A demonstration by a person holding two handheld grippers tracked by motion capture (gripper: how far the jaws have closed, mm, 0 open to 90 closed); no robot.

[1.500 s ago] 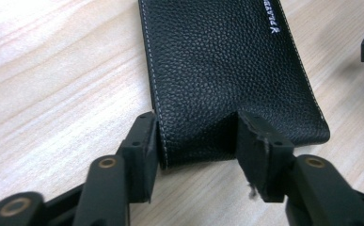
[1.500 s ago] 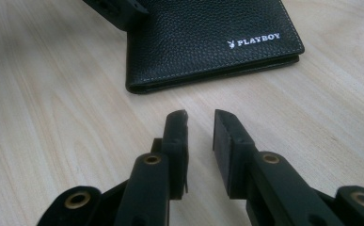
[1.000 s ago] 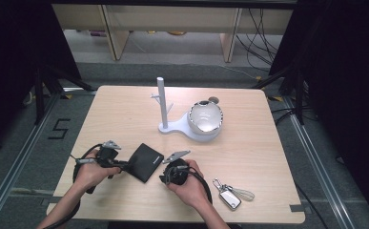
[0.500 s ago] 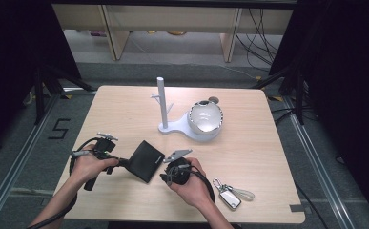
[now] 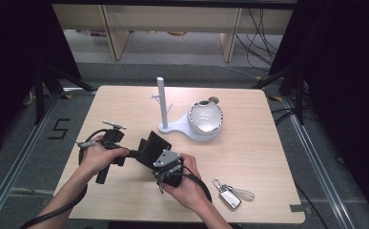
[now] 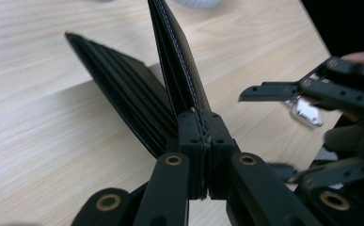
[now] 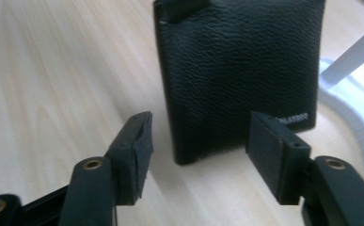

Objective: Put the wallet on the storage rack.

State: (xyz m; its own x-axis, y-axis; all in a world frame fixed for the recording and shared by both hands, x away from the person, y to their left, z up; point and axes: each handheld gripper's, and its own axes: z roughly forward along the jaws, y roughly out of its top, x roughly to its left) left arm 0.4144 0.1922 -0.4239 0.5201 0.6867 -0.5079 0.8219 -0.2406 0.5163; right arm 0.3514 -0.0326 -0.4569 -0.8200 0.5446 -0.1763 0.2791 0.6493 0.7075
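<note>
Wallet (image 6: 170, 80) first: it sits pinched at one flap's edge in my left gripper (image 6: 201, 141), lifted off the table (image 5: 268, 152) near my edge, its two halves splayed in a V. I judge that hold is meant to let the loose flap hang away so the fold opens up. In the high view the wallet (image 5: 152, 149) hangs between both grippers, left gripper (image 5: 135, 153) at its side and right gripper (image 5: 165, 160) just in front. From the right gripper view, my right gripper (image 7: 198, 150) has its jaws spread wide, having just been opening; the wallet's grained back (image 7: 238, 70) stands beyond them and no pad touches it. I read that as a release, so that one side alone carries it.

What's inside the wallet I can't make out; the pockets face away or lie in shadow. My hand covers most of the right gripper from above. Right of it lies a key fob (image 5: 230, 196). Farther off, a white stand (image 5: 162, 102) with a bowl (image 5: 204, 118) on its base.
</note>
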